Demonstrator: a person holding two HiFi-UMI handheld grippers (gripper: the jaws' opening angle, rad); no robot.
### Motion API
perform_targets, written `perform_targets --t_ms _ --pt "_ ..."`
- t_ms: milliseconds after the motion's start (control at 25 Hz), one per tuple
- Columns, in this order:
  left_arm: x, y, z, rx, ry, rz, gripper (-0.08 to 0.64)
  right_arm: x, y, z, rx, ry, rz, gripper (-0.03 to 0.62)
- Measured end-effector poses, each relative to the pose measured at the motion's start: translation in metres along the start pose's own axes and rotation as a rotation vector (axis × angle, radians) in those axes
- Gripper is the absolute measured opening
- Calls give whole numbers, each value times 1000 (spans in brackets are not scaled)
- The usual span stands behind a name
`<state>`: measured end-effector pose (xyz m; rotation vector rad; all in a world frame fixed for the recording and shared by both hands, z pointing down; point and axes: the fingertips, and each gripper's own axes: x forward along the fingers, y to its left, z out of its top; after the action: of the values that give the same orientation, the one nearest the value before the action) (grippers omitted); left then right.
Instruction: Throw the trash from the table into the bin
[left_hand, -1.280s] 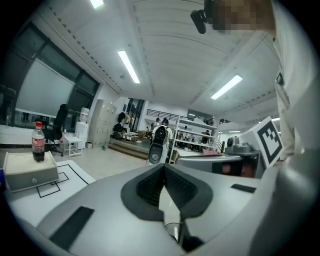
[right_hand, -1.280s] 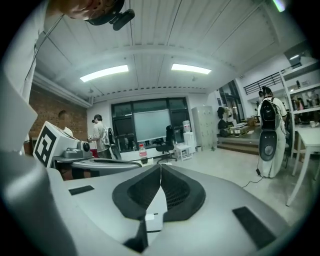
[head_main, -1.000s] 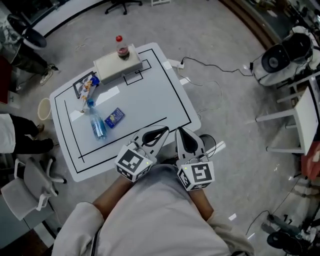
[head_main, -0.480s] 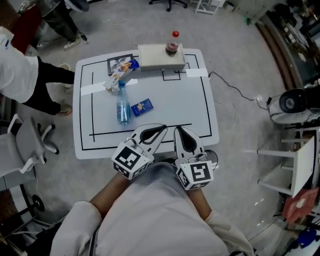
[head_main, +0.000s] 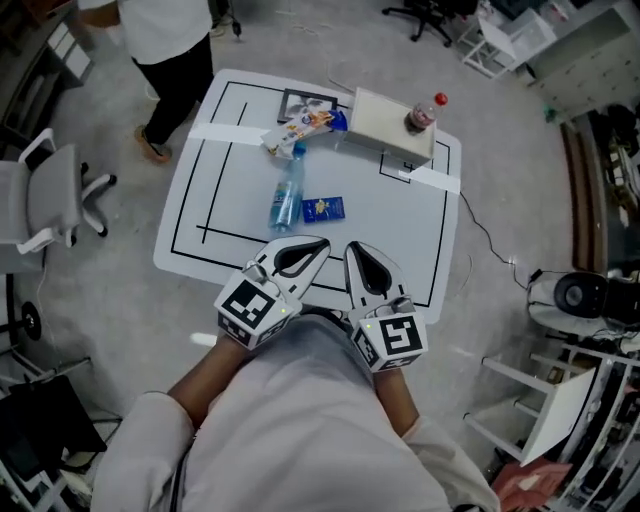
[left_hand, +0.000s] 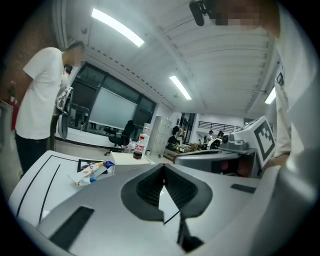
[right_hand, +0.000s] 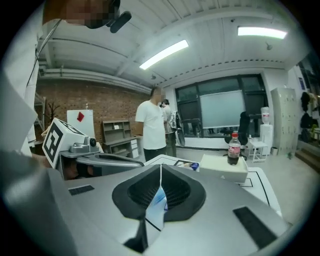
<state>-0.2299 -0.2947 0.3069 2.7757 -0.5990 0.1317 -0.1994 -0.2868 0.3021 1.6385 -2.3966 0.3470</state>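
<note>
On the white table (head_main: 400, 230) lie a clear plastic bottle (head_main: 285, 198) with a blue label, a small blue packet (head_main: 323, 208) and a crumpled snack wrapper (head_main: 296, 128). The wrapper (left_hand: 92, 170) also shows in the left gripper view. My left gripper (head_main: 318, 243) and right gripper (head_main: 352, 247) are held side by side over the table's near edge, short of the bottle and packet. Both are shut with nothing between their jaws. The left gripper (left_hand: 164, 167) and the right gripper (right_hand: 160, 167) each point across the table.
A white box (head_main: 392, 122) with a red-capped cola bottle (head_main: 422, 113) on it stands at the table's far side, beside a black-framed card (head_main: 305, 103). A person in a white shirt (head_main: 165, 40) stands beyond the far left corner. A grey chair (head_main: 50, 200) is at the left.
The head view has swung round the table, which now appears turned and further up-left. The standing person has come into view at the top left. Both grippers stay shut, side by side.
</note>
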Motion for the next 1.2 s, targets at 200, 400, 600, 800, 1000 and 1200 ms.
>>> perform_targets --t_ms 200,400,600,800,1000,1200 --pt "-4 15 2 -17 -24 60 8 27 -7 9 -85 34 87 21" --pt "-1 22 6 -28 -43 87 8 50 -22 19 -209 78 150 21" --pt "1 15 5 -52 -36 65 8 74 -20 24 -380 146 219 21" --pt "4 12 0 -64 -26 44 8 105 -21 26 -494 204 294 21" --pt "4 17 -17 -100 -4 38 8 133 -36 22 -593 264 312 23" --pt "2 25 -24 -116 1 56 8 158 -56 24 -686 307 325 23"
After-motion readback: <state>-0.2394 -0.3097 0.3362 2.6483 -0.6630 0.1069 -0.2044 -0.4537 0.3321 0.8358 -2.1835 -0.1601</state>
